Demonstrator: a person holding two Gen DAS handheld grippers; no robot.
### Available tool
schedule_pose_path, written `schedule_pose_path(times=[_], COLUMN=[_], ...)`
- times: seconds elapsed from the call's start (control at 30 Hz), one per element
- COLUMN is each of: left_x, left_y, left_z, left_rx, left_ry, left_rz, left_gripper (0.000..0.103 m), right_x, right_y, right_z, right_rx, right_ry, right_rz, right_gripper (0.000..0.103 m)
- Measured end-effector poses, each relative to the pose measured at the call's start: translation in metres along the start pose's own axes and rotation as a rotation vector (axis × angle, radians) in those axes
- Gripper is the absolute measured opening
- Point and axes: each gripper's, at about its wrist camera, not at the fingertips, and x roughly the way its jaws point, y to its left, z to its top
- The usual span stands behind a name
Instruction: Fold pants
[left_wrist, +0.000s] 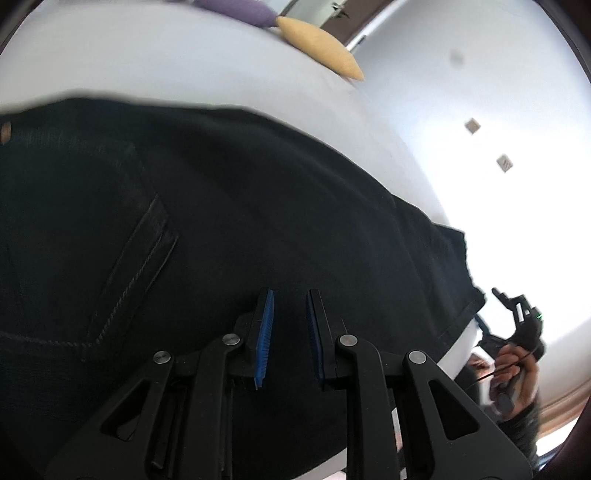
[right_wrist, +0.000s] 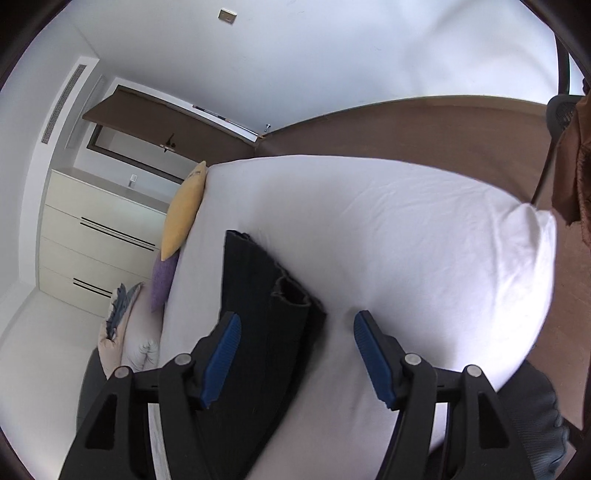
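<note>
Black pants (left_wrist: 258, 221) lie across a white bed (left_wrist: 184, 66), with a back pocket at the left of the left wrist view. My left gripper (left_wrist: 289, 295) sits at their near edge. Its blue pads stand narrowly apart with dark cloth filling the gap, shut on the pants. In the right wrist view the leg ends of the pants (right_wrist: 258, 295) lie doubled on the bed (right_wrist: 406, 240), hems showing. My right gripper (right_wrist: 296, 314) hovers over those hems, open wide and holding nothing. The right gripper (left_wrist: 513, 306) also shows in a hand past the pants' right end.
A yellow pillow (right_wrist: 184, 210) and a purple one (right_wrist: 164, 280) lie along the bed's far side by a white chest of drawers (right_wrist: 92, 240). More cushions are piled at the lower left. A brown floor (right_wrist: 406, 125) borders the bed, and brown cloth (right_wrist: 576, 166) hangs at the right.
</note>
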Motion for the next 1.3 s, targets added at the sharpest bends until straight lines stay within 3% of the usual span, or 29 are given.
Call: schedule_pose_path(times=[0.17, 0.3, 0.47, 0.73, 0.93, 1.1, 1.13, 1.2, 1.23, 1.27, 1.3], left_x=[0.003, 0.008, 0.008, 0.014, 0.013, 0.006, 0.005, 0.005, 0.003, 0.002, 0.002], left_y=[0.005, 0.009, 0.009, -0.001, 0.001, 0.006, 0.006, 0.004, 0.002, -0.002, -0.005], left_z=[-0.007, -0.014, -0.016, -0.017, -0.016, -0.013, -0.012, -0.011, -0.01, -0.009, -0.009], left_rx=[0.0, 0.007, 0.032, 0.022, -0.004, -0.062, -0.076, -0.091, -0.092, -0.086, -0.08], left_ry=[0.002, -0.001, 0.007, 0.006, -0.001, -0.01, -0.009, -0.008, -0.017, -0.027, -0.029], left_rz=[0.007, 0.015, 0.039, 0.039, 0.026, 0.011, 0.001, -0.03, -0.06, -0.073, -0.07], left_gripper=[0.017, 0.017, 0.017, 0.017, 0.017, 0.018, 0.021, 0.048, 0.07, 0.082, 0.085], right_x=[0.017, 0.025, 0.037, 0.036, 0.037, 0.05, 0.056, 0.072, 0.082, 0.095, 0.101], right_y=[0.0, -0.003, -0.009, 0.01, 0.079, 0.148, 0.158, 0.167, 0.167, 0.165, 0.162], right_z=[-0.006, 0.0, 0.006, -0.001, -0.04, -0.126, -0.15, -0.187, -0.203, -0.222, -0.232], right_rx=[0.01, 0.049, 0.073, -0.032, -0.335, -0.75, -0.848, -0.991, -1.057, -1.129, -1.171], right_ry=[0.012, 0.005, 0.031, 0.002, 0.013, 0.069, 0.088, 0.135, 0.16, 0.19, 0.194], right_rz=[0.038, 0.064, 0.055, 0.014, -0.035, -0.089, -0.101, -0.139, -0.162, -0.199, -0.228], right_gripper=[0.066, 0.056, 0.013, 0.011, 0.011, 0.011, 0.011, 0.011, 0.011, 0.011, 0.011])
